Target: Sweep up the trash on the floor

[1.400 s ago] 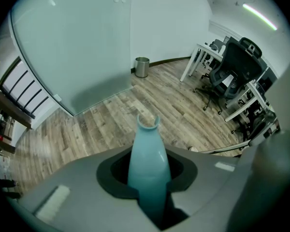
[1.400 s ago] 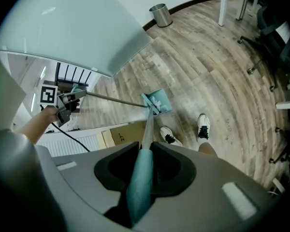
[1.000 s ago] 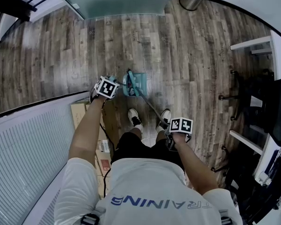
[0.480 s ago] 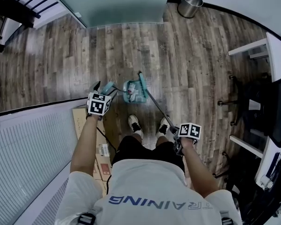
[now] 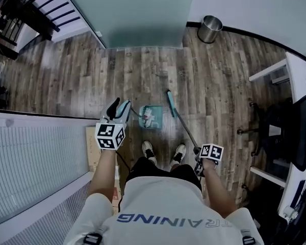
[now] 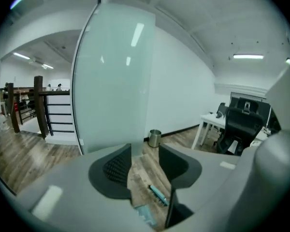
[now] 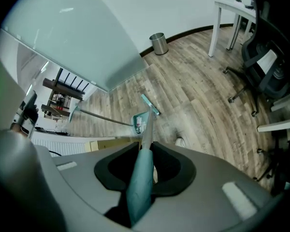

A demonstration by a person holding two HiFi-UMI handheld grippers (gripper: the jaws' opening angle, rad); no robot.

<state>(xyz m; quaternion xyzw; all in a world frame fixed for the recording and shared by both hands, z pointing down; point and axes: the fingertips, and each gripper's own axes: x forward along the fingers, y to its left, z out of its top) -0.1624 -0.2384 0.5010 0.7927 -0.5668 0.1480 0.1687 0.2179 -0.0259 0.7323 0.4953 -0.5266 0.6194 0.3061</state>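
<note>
Right claw [image 7: 145,151] clamps broom handle [image 7: 139,187]; left claw [image 6: 145,166], jaws just closing, gapes around dustpan handle [image 6: 171,209]

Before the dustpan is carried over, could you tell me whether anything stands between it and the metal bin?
Only the broom head, right beside the dustpan on the side toward the metal bin; its handle is clamped in the right gripper. Past it, the floor up to the bin shows nothing.

Wood-grain floor [image 5: 143,70], shiny metal bin [image 5: 210,28], frosted glass panel [image 5: 143,14]
</note>
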